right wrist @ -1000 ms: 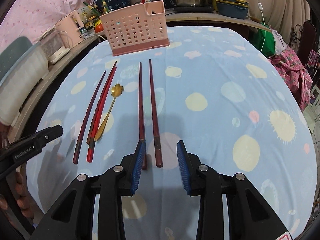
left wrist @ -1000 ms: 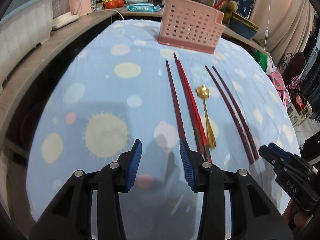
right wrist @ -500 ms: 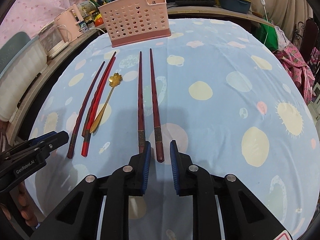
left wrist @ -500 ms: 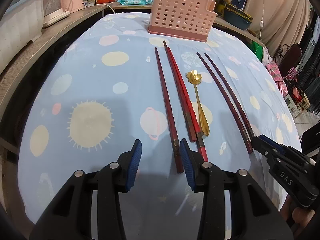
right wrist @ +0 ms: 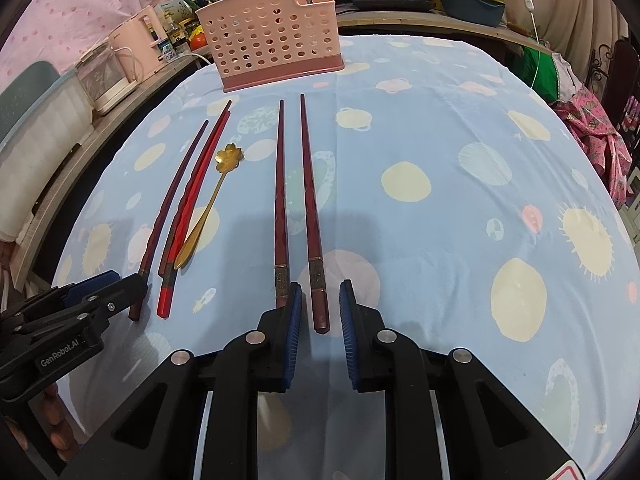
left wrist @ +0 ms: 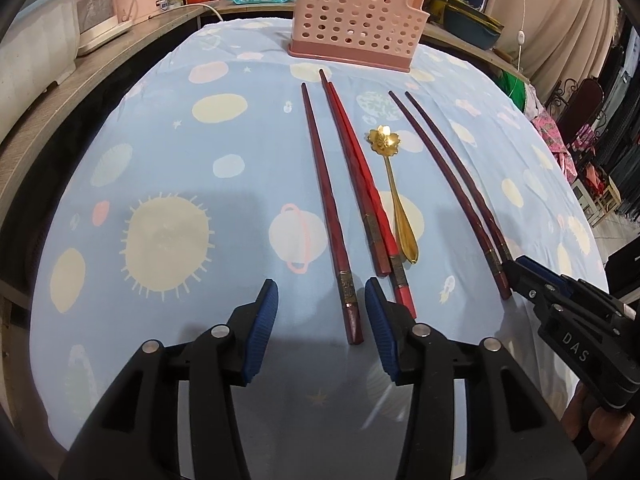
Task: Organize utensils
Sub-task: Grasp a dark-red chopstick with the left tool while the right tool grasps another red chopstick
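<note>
Nothing sorted yet: five chopsticks (left wrist: pixel 328 200) and gold spoon (left wrist: pixel 394 192) lying flat mid-frame on counter (left wrist: pixel 200 168); pink basket (left wrist: pixel 352 16) at upper centre looks empty. Left tongs (left wrist: pixel 322 312) half wide and opening around leftmost stick's end. Right tongs (right wrist: pixel 320 312) narrow around dark stick (right wrist: pixel 312 208), not pressing.
</note>
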